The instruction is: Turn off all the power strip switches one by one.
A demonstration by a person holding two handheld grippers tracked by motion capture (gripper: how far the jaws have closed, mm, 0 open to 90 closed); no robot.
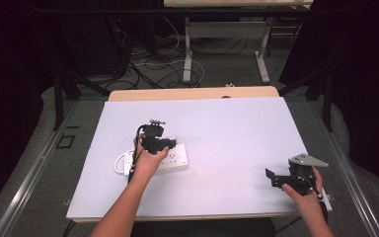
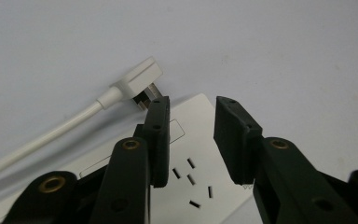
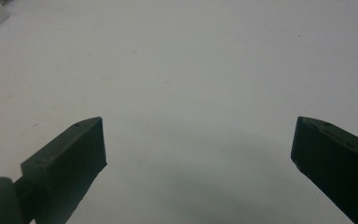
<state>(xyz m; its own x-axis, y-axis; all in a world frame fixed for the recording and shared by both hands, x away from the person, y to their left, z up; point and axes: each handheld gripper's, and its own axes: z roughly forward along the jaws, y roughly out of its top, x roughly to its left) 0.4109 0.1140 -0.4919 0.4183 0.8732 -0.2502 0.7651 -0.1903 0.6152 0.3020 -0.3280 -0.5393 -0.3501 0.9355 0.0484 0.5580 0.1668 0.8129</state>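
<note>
Your left claw [image 2: 191, 140] sits apart over the white power strip [image 2: 200, 154], empty, plug [image 2: 137, 81] at 11 o'clock half hidden behind one jaw, cord [image 2: 37, 140] cut off; right claw [image 3: 198, 149] wide open over bare table [image 3: 191, 56].

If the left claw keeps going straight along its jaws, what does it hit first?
Most likely the white power strip: the left claw is open, nothing between its jaws, angled down at the strip's socket face. The white plug lies beyond the left jaw tip, off that line. Depth is hard to judge.
</note>
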